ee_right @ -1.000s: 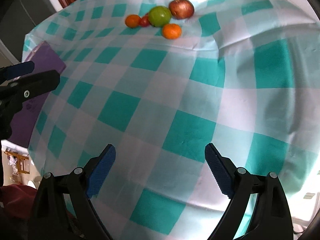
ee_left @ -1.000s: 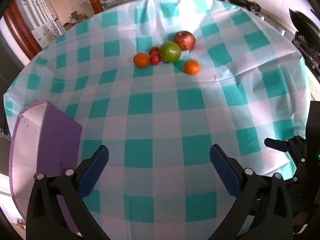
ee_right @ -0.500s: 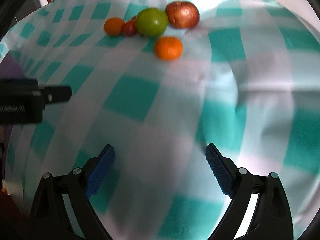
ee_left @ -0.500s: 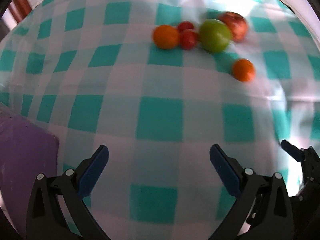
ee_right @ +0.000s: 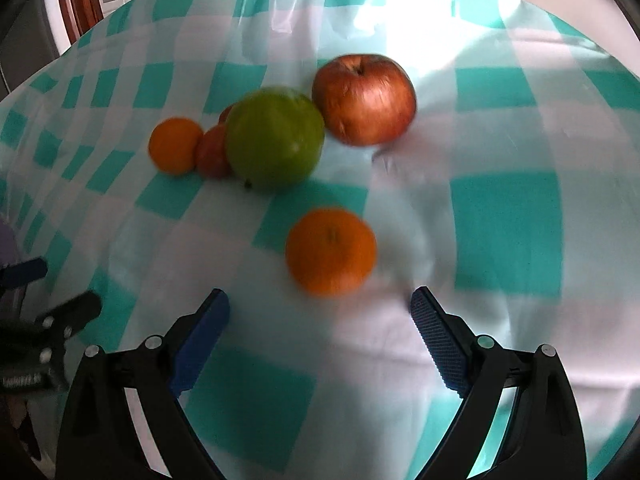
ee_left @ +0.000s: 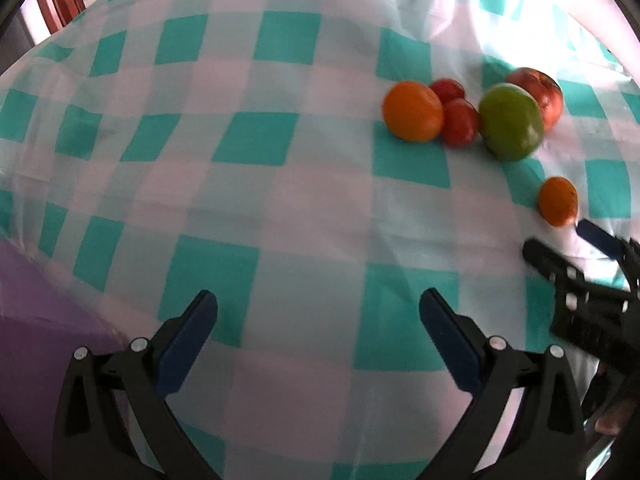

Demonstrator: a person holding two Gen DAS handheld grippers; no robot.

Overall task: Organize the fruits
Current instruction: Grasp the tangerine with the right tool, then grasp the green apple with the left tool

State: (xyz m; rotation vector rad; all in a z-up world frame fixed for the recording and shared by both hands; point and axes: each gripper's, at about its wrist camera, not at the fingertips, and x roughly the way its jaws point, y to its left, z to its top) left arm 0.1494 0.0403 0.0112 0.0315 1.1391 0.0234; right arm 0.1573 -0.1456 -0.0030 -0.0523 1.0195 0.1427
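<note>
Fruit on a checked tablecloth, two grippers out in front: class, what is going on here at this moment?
A person holds two grippers over a teal-and-white checked tablecloth. The right gripper is open and empty, its jaws lined up just short of a lone round orange mandarin. Beyond it lie a green apple, a red apple, a second mandarin and small red fruits, bunched together. The left gripper is open and empty too, with a purple board beside it. No fruit is gripped.
</note>
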